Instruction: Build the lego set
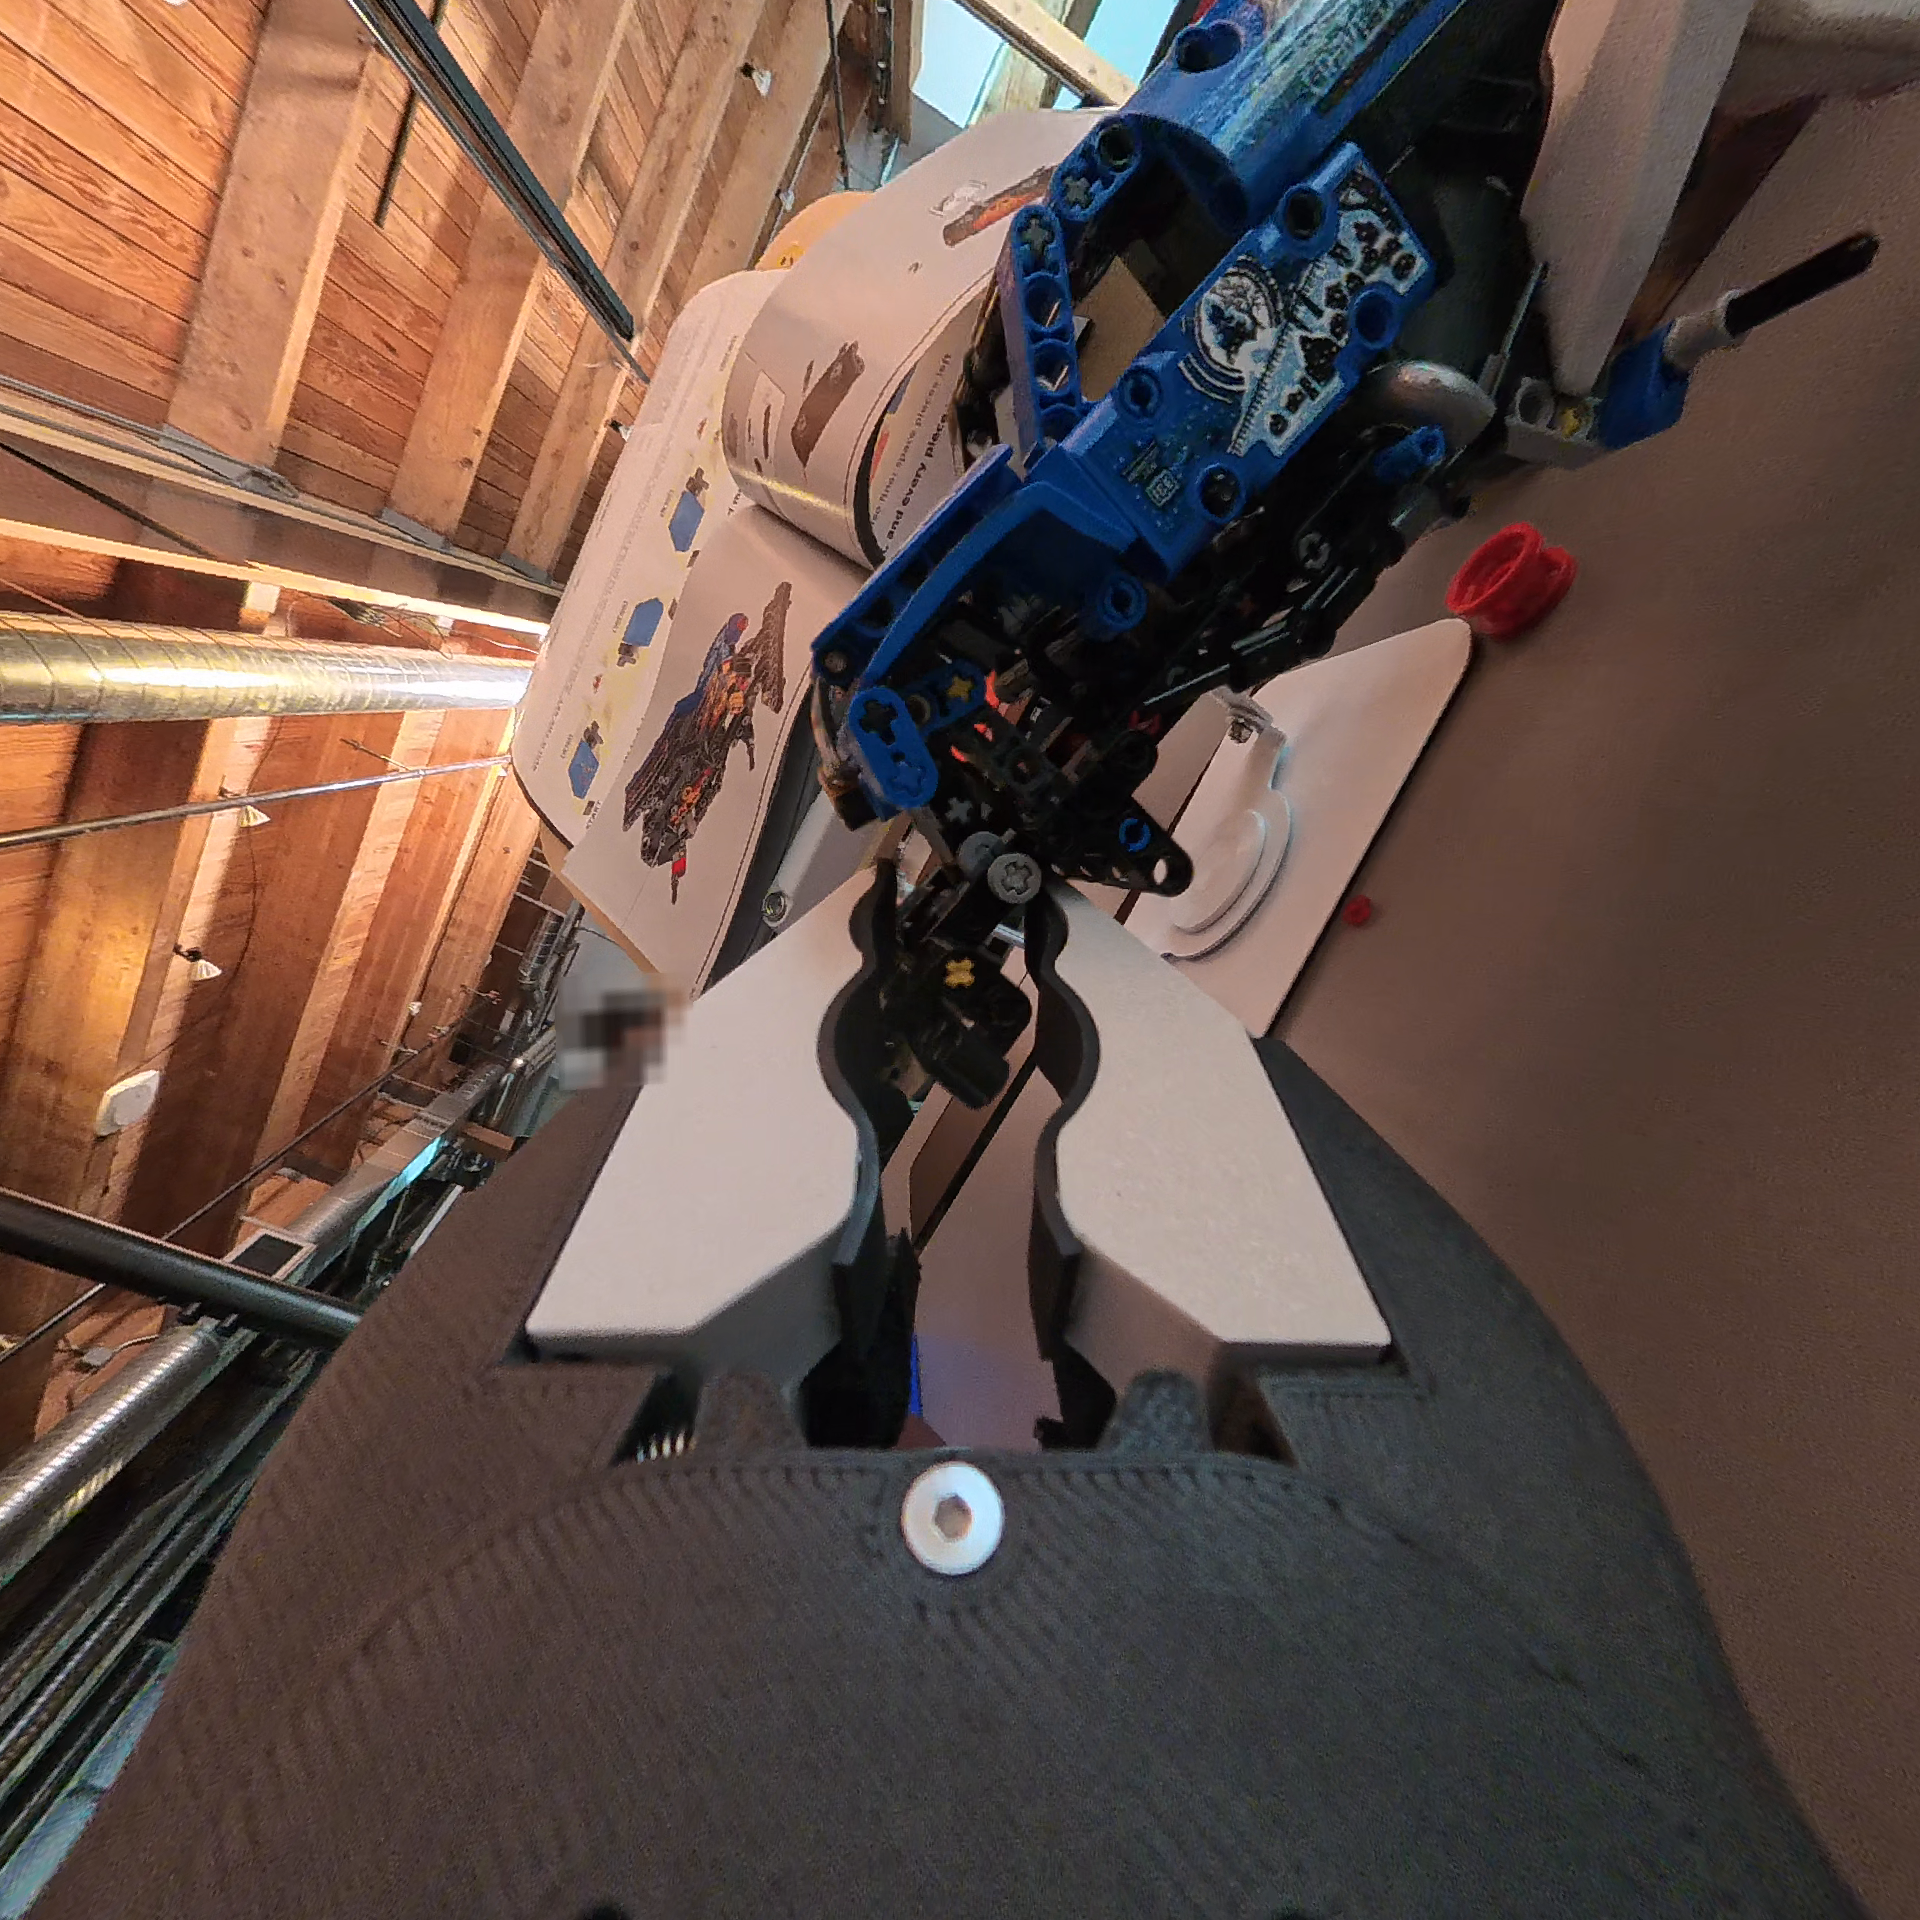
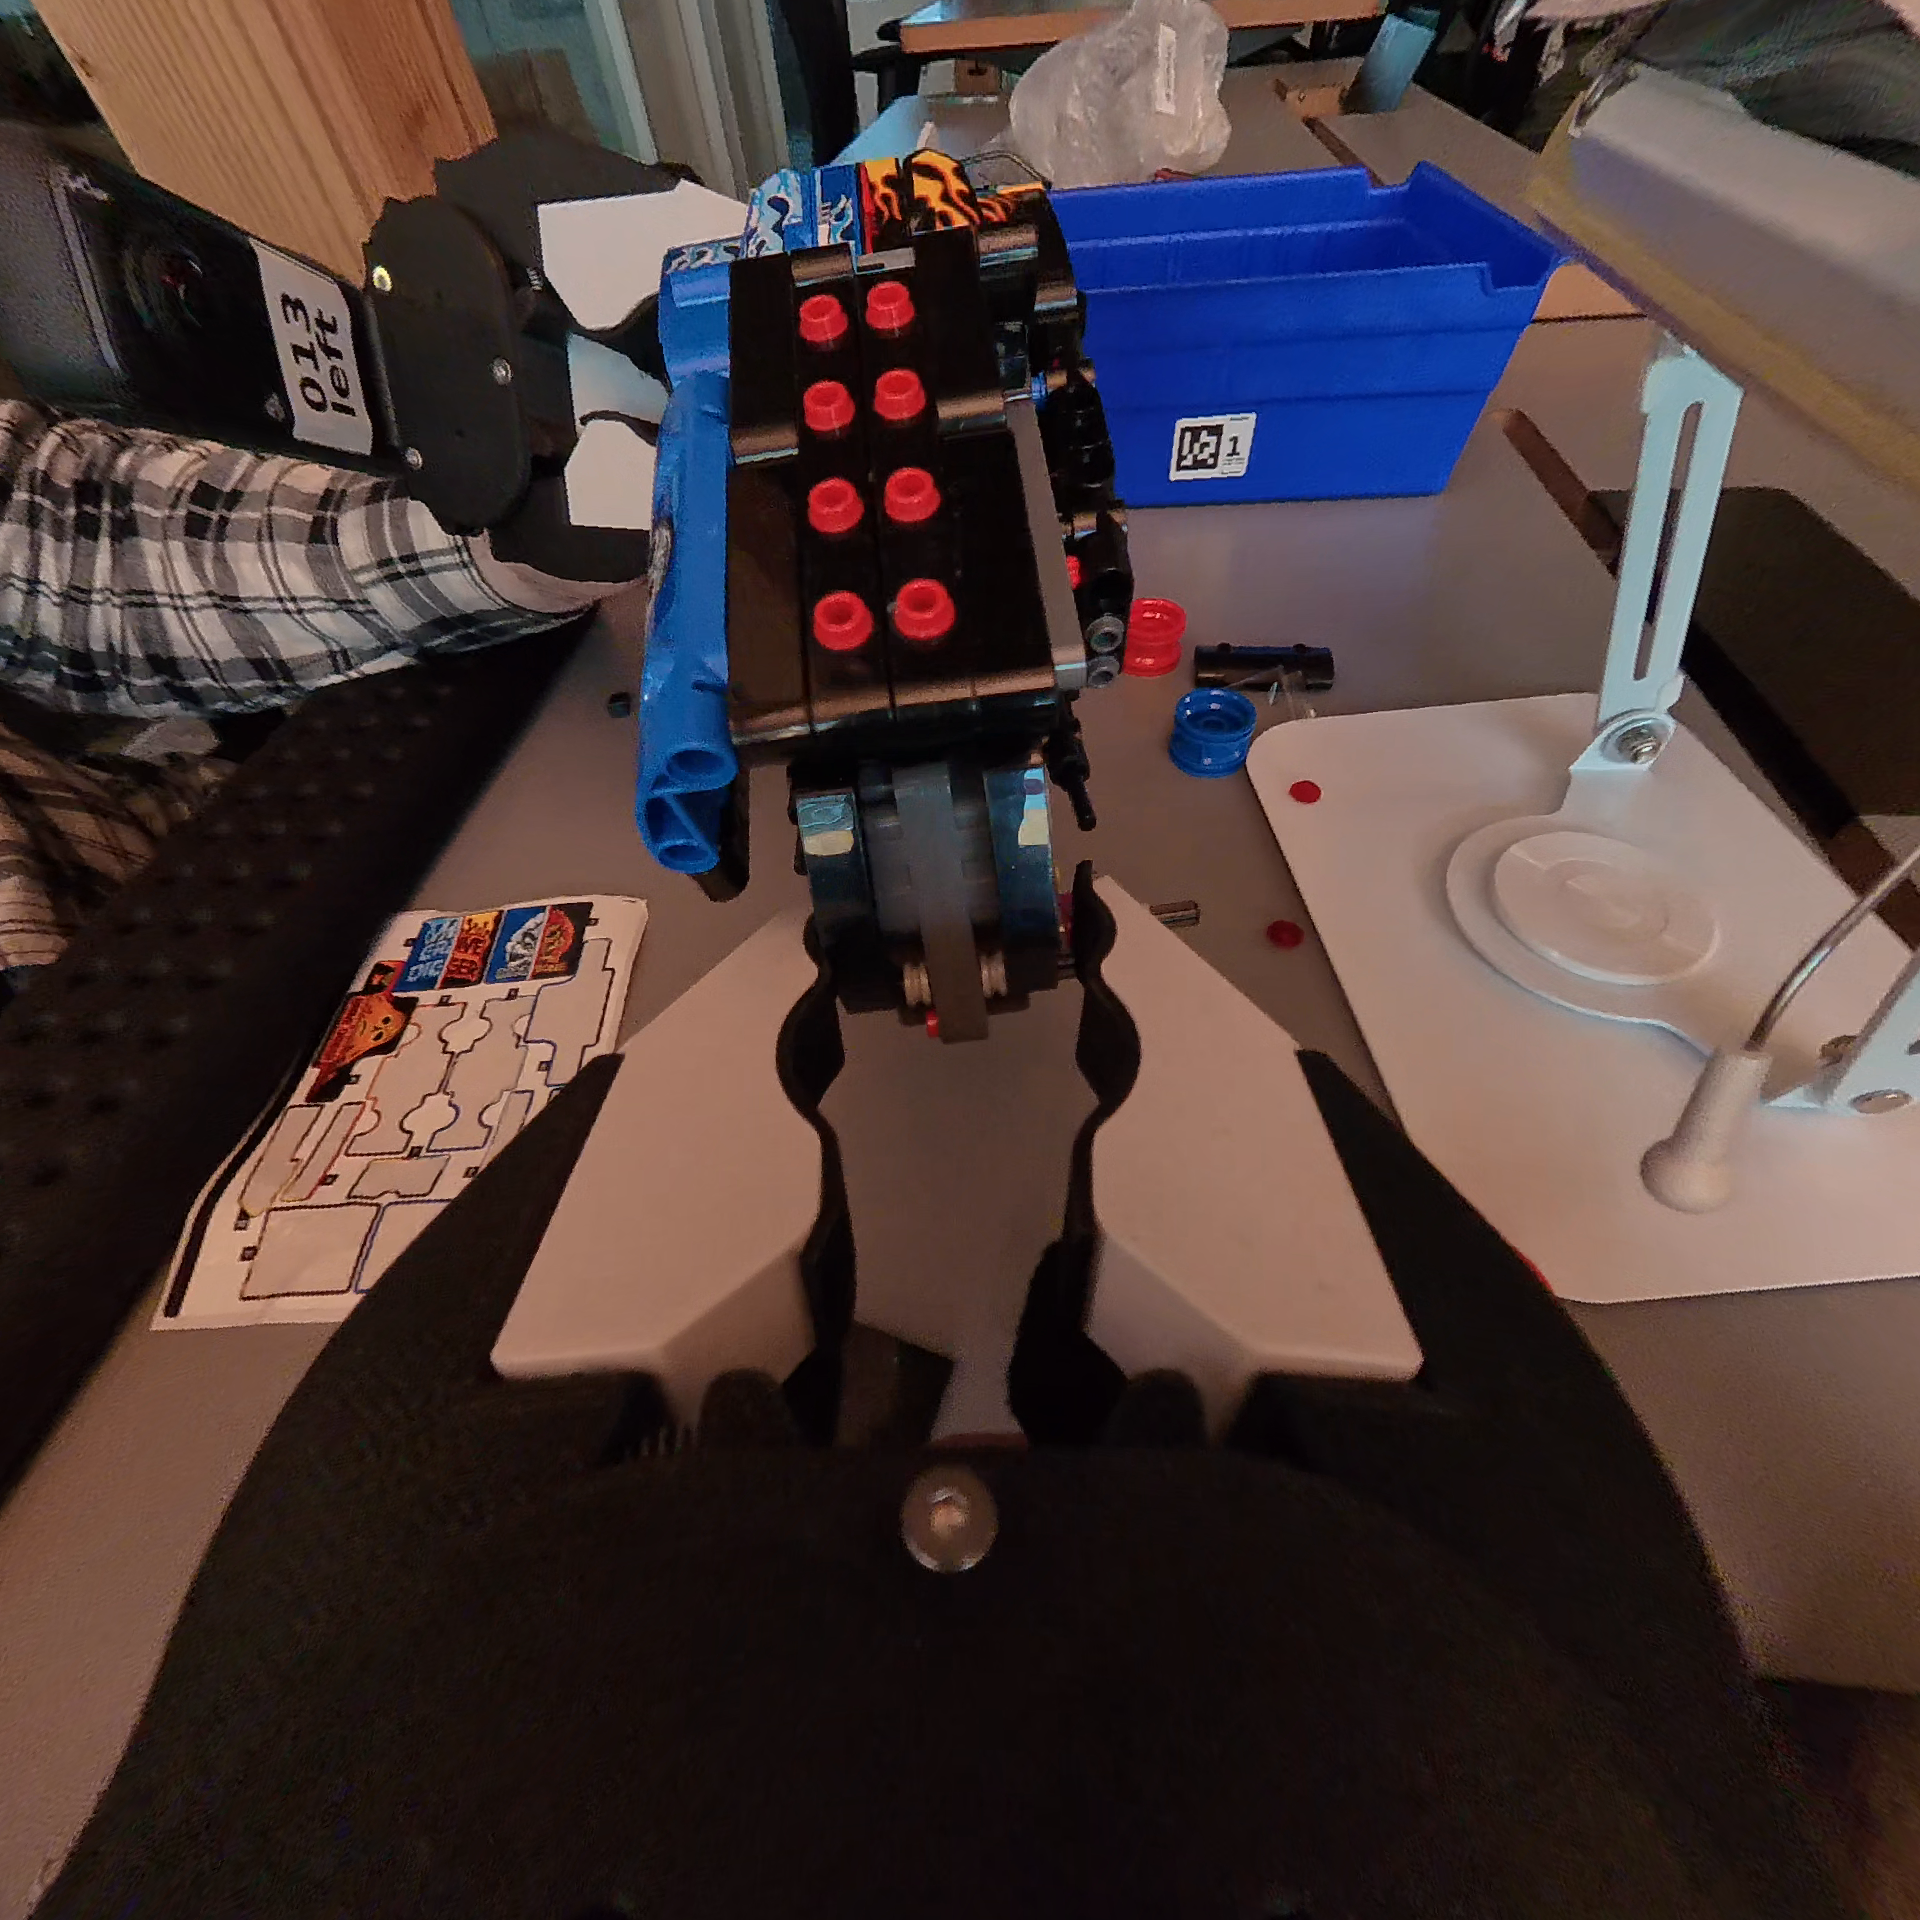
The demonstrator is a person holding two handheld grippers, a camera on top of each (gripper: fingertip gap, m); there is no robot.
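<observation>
Right gripper [image 2: 951,966] clamps the glossy, studded black-and-blue lego model [image 2: 894,520]; left gripper [image 1: 951,935] grips its far end above the matte grey table [image 2: 1299,582]

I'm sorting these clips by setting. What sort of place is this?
Probably a workshop or lab in a timber loft: a plank ceiling with a bare metal duct, and a grey worktable bearing a tagged blue parts bin.

Black ribbed claw [image 2: 951,935] bodies; pale wavy-edged fingers [image 2: 707,1132]; plaid sleeve [image 2: 208,561].
</observation>
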